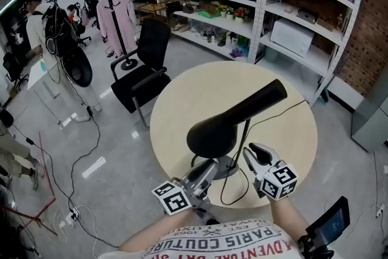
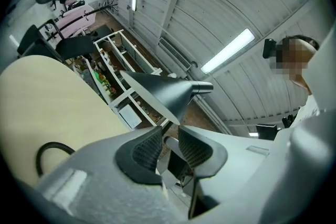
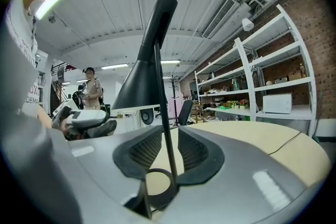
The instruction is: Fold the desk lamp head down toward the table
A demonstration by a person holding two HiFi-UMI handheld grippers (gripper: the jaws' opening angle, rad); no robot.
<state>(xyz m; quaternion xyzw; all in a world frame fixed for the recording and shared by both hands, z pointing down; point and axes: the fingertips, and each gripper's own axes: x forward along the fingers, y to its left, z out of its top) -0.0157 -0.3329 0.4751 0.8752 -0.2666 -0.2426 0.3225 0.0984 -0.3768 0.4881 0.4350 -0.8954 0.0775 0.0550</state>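
A black desk lamp stands near the front edge of the round beige table (image 1: 182, 100). Its cone-shaped head (image 1: 212, 133) hangs over the base (image 1: 229, 168), with the neck slanting up to the right. My left gripper (image 1: 209, 170) reaches in at the base from the left and my right gripper (image 1: 250, 153) from the right. In the right gripper view the thin stem (image 3: 164, 113) runs up between the pads of the right gripper (image 3: 169, 139) without being pressed. In the left gripper view the left gripper (image 2: 169, 136) shows a gap between its pads, under the lamp head (image 2: 163, 89).
The lamp's black cord (image 1: 241, 188) loops on the table by the base and runs off to the right. A black office chair (image 1: 142, 63) stands behind the table's left side, metal shelving (image 1: 254, 3) at the back, and a coat rack (image 1: 115, 9) and people at far left.
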